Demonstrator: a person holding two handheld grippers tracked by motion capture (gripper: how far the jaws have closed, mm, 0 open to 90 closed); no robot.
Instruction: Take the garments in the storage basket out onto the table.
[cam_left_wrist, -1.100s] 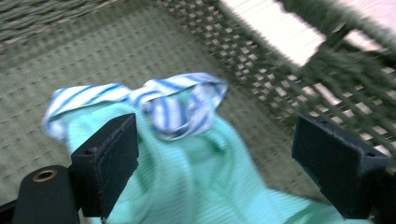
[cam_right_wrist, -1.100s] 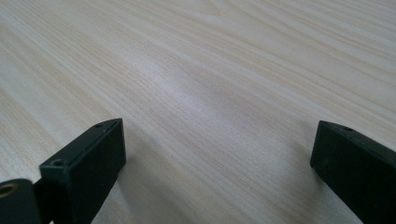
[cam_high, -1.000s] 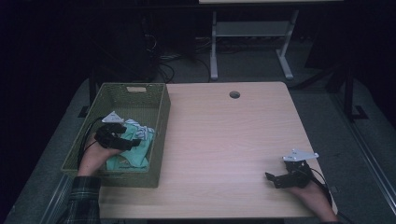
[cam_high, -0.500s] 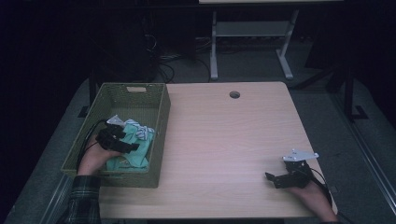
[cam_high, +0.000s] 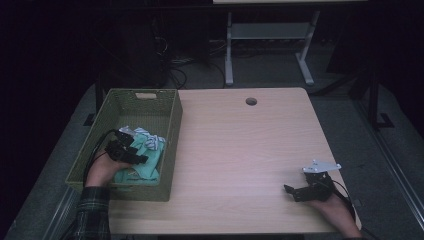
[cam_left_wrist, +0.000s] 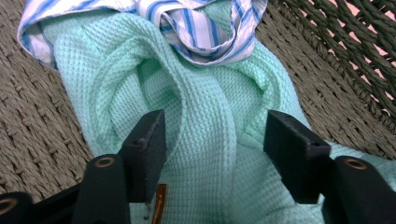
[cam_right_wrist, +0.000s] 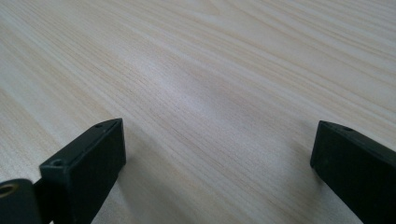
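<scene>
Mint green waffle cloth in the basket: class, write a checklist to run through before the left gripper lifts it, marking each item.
1. Left gripper over the mint green waffle cloth, a fold between its jaws: ok.
2. Jaws have just been closing; pads pressing the fold: not ok.
3. Blue striped cloth lies on the mint one, may drag along: not ok.
4. Green woven basket upright on the table: ok.
5. Right gripper open, resting aside: ok.

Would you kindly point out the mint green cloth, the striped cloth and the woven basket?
mint green cloth (cam_left_wrist: 205, 126), left gripper view, middle fold.
striped cloth (cam_left_wrist: 196, 23), left gripper view, bunched middle.
woven basket (cam_high: 172, 107), high view, right rim.
</scene>
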